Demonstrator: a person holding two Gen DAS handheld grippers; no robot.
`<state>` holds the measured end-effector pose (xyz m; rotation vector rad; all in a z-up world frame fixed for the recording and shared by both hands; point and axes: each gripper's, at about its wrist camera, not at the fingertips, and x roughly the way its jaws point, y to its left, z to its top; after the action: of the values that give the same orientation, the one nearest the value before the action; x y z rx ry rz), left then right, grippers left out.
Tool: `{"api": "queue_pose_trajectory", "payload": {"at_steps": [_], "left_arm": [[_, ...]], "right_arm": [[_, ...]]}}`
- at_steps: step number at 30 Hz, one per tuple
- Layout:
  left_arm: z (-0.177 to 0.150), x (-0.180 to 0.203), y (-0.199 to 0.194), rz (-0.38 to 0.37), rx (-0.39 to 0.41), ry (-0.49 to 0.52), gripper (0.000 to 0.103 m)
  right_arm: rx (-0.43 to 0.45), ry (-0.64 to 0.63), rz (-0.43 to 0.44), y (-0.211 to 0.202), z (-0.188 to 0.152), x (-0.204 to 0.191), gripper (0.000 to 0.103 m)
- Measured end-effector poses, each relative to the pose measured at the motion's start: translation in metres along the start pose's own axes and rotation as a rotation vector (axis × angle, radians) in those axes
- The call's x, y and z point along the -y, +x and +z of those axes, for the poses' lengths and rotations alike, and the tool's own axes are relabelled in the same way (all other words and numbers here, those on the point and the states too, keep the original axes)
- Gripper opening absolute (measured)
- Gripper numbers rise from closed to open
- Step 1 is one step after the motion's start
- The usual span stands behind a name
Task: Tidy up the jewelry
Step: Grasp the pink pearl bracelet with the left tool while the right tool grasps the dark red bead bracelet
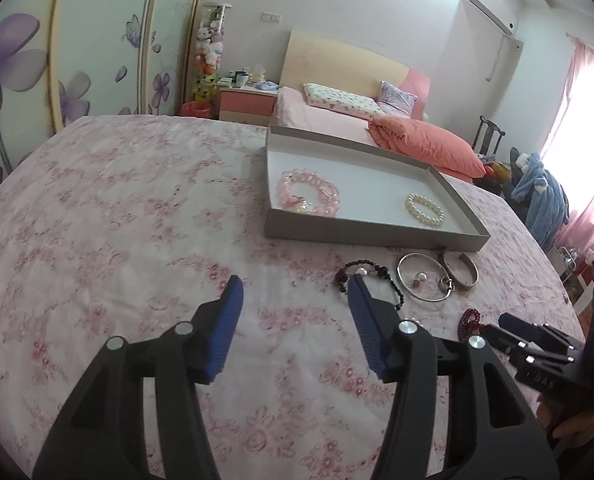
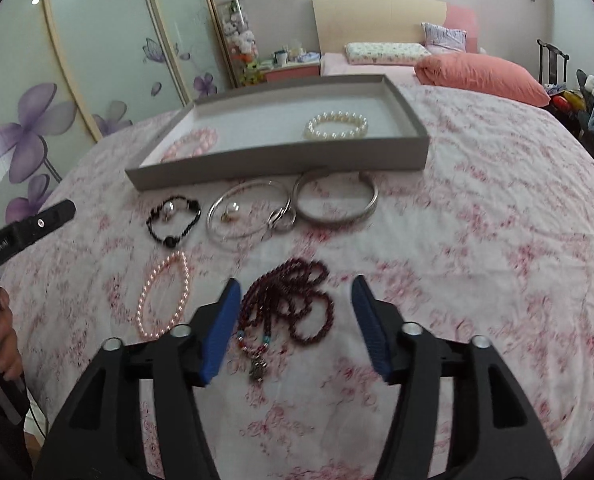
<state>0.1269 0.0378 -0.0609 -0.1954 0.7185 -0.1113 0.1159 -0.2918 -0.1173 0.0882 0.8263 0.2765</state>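
Observation:
My right gripper (image 2: pixel 296 286) hangs open low over the flowered bedspread. A dark red bead necklace (image 2: pixel 285 276) lies between its blue pads, which do not touch it. Left of it lies a pink pearl bracelet (image 2: pixel 141 308). Farther back are a black bead bracelet (image 2: pixel 172 241), a thin silver bangle (image 2: pixel 210 216) and a wide silver cuff (image 2: pixel 337 218). Behind them, the grey tray (image 2: pixel 277 160) holds a white pearl bracelet (image 2: pixel 337 133) and a pink bead bracelet (image 2: pixel 193 142). My left gripper (image 1: pixel 295 284) is open and empty, its right finger in front of the black bead bracelet (image 1: pixel 343 280).
The tray (image 1: pixel 377 236) sits at the far side of the bedspread. Small rings (image 2: pixel 281 220) and an earring (image 2: pixel 231 210) lie by the bangle. A hand (image 2: pixel 1 332) holds the left gripper at the left edge. Beyond are a bed, pillows and a wardrobe.

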Motion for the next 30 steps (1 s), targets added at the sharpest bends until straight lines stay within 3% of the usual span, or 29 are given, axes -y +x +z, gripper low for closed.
{"api": "queue_pose_trajectory", "payload": {"at_steps": [3, 8, 13, 16, 27, 30], "left_arm": [[-0.002, 0.000, -0.003, 0.000, -0.001, -0.002, 0.057], [-0.006, 0.003, -0.002, -0.009, -0.011, 0.002, 0.057], [-0.011, 0.015, 0.001, -0.027, -0.030, 0.021, 0.058], [-0.015, 0.025, 0.006, -0.042, -0.049, 0.038, 0.058], [-0.035, 0.072, 0.028, -0.071, -0.135, 0.153, 0.061], [-0.042, 0.084, 0.038, -0.056, -0.166, 0.203, 0.052]], "right_arm": [[-0.018, -0.029, -0.025, 0.005, -0.003, -0.010, 0.069], [-0.053, -0.074, -0.082, 0.017, -0.006, -0.021, 0.069], [-0.046, -0.102, -0.105, 0.015, -0.007, -0.019, 0.029], [-0.043, -0.101, -0.109, 0.012, -0.008, -0.012, 0.014], [-0.035, -0.013, -0.172, 0.005, -0.004, 0.025, 0.013], [-0.031, -0.023, -0.180, 0.006, -0.005, 0.022, 0.013]]}}
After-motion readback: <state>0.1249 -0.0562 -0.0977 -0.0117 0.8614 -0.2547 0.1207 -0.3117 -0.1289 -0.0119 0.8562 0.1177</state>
